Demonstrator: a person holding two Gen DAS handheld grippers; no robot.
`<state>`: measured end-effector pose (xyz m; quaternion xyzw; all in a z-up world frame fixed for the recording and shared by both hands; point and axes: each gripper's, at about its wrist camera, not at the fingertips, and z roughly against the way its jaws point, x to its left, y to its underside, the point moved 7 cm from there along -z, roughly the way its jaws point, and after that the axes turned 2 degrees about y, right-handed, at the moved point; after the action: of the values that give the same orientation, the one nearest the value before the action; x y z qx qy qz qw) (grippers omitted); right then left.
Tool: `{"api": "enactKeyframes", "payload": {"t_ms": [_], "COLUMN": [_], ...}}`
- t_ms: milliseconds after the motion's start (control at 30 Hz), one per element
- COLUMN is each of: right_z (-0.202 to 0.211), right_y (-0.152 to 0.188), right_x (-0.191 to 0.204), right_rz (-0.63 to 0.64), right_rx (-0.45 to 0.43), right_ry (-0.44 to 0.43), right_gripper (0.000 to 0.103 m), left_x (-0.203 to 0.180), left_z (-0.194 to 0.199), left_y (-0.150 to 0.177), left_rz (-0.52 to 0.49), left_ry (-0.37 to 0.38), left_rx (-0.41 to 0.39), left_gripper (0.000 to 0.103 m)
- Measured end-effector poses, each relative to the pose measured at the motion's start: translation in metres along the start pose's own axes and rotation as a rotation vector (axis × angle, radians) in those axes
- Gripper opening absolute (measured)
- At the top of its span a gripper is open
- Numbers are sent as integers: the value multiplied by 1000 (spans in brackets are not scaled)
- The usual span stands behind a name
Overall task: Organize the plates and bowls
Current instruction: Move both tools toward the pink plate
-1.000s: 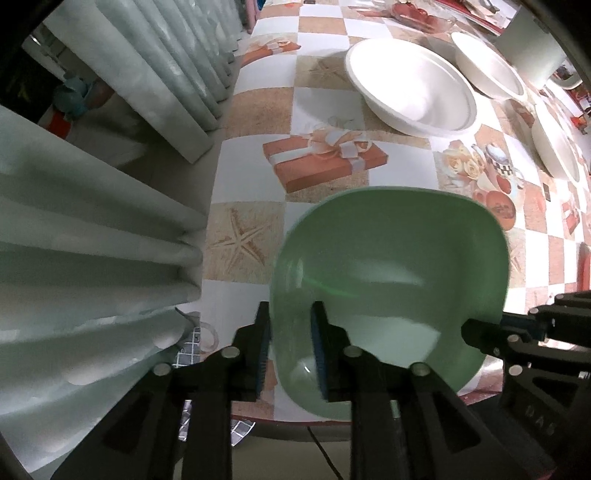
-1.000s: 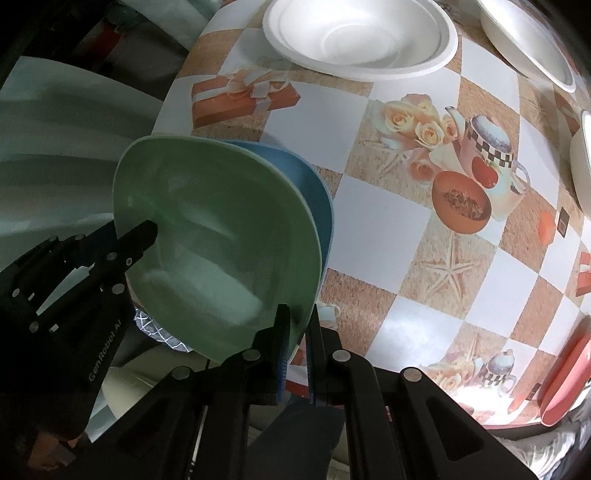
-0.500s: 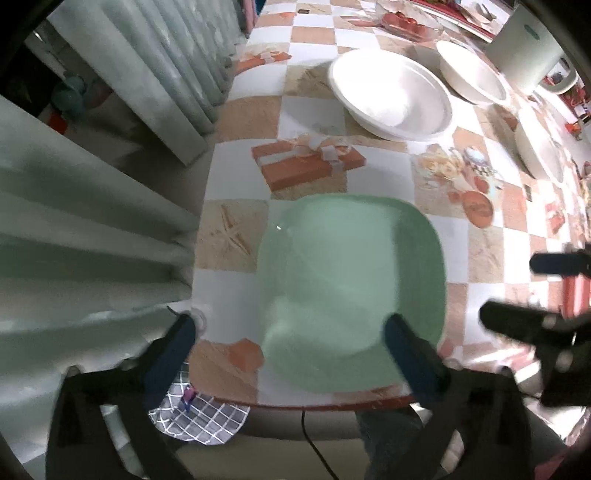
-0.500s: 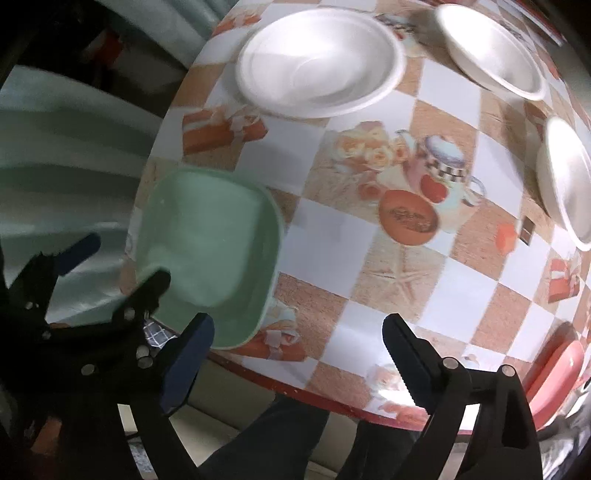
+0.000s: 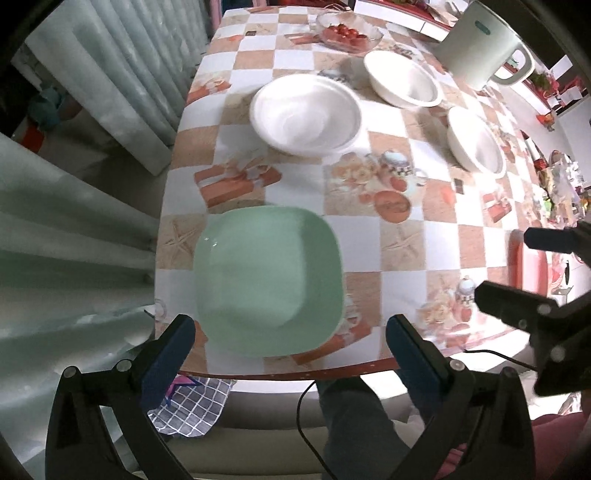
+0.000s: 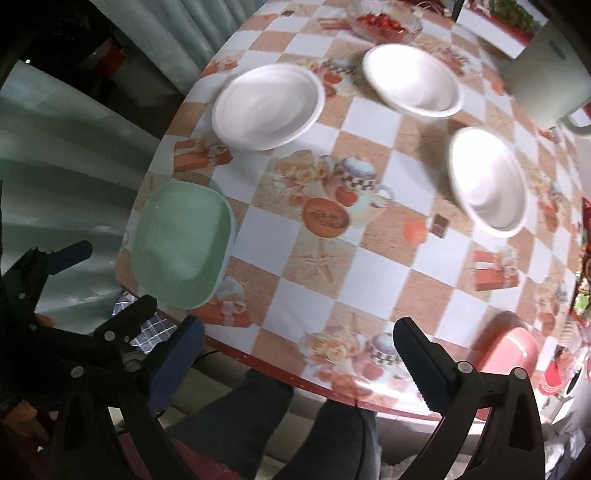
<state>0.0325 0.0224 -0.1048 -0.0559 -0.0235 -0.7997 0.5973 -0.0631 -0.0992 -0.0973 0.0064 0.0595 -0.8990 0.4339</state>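
Note:
A green square plate [image 5: 267,280] lies at the table's near left corner; it also shows in the right wrist view [image 6: 183,245]. A blue plate seen under it earlier is hidden now. My left gripper [image 5: 290,341] is open and empty, raised above the near table edge just short of the green plate. My right gripper [image 6: 297,356] is open and empty, above the near edge to the plate's right. Three white bowls [image 5: 304,114] [image 5: 404,79] [image 5: 476,140] stand further back. A pink plate [image 6: 511,349] lies at the near right edge.
A checkered tablecloth [image 5: 402,236] covers the table. A glass dish of tomatoes [image 5: 347,33] and a white kettle [image 5: 482,46] stand at the back. Curtains [image 5: 74,206] hang close on the left. The person's legs [image 6: 266,417] are below the near edge.
Both grippers let go of the green plate, opened wide and pulled back and up. The plate now lies flat on the table, covering the blue plate.

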Motion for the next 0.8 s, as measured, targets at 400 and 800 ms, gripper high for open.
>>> {"api": "enactKeyframes", "payload": {"t_ms": [400,800], "right_z": [27,40], "right_y": [2,20], "right_x": [-43,-95], "right_rz": [-98,-228], "right_rx": [-56,-87], "right_ry": [3,-1], "right_gripper": [103,103], "left_x": [-37,-93], "left_z": [18,20], "left_y": [-30,-47], "left_rz": [-95,-227], "left_ry": [-50,-66], "left_rx": [-46,-54], "left_gripper": [103,103]}}
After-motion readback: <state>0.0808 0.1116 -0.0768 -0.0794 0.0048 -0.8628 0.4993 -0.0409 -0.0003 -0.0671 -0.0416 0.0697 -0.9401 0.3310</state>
